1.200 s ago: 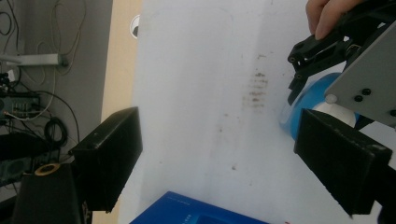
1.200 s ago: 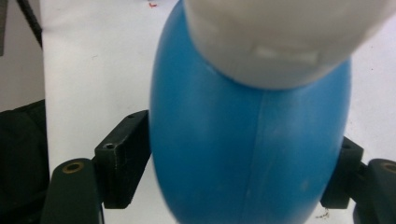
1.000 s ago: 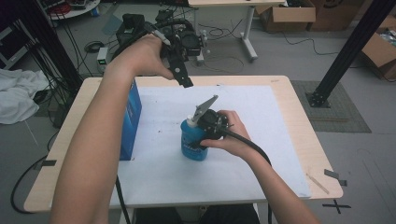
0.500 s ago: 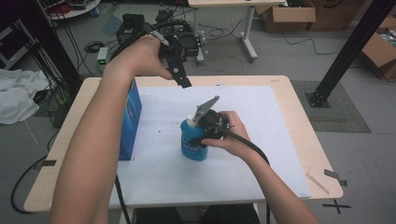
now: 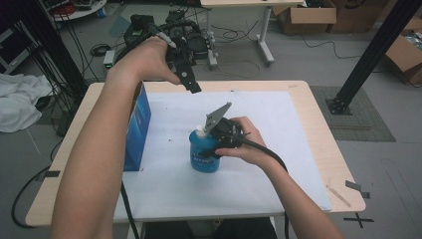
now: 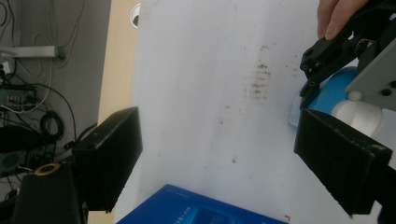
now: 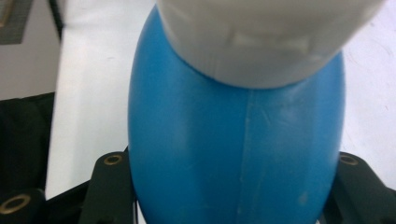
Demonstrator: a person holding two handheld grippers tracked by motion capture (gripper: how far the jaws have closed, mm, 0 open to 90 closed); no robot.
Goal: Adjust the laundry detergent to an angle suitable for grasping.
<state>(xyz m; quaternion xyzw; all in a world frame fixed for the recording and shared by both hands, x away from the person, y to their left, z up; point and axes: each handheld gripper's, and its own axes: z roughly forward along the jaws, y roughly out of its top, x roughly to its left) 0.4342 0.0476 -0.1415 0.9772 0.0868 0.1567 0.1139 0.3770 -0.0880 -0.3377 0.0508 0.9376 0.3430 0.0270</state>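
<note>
A blue bottle (image 5: pixel 203 157) with a white cap (image 5: pixel 200 132) stands upright on the white sheet (image 5: pixel 278 149) near the table's middle. My right gripper (image 5: pixel 215 142) is shut on the bottle's body from its right side. In the right gripper view the blue bottle (image 7: pixel 233 140) sits between the two jaws, with its white cap (image 7: pixel 266 37) above. My left gripper (image 5: pixel 191 84) hangs in the air above the back of the sheet, open and with nothing in it. Its view looks down on the sheet, with the blue bottle (image 6: pixel 329 93) and the right gripper (image 6: pixel 345 46) at the right.
A blue box (image 5: pixel 138 127) stands upright at the sheet's left edge, under my left forearm; the blue box (image 6: pixel 201 210) also shows below the left jaws. The wooden table (image 5: pixel 323 149) has bare margins right and left. Cables and equipment lie on the floor behind.
</note>
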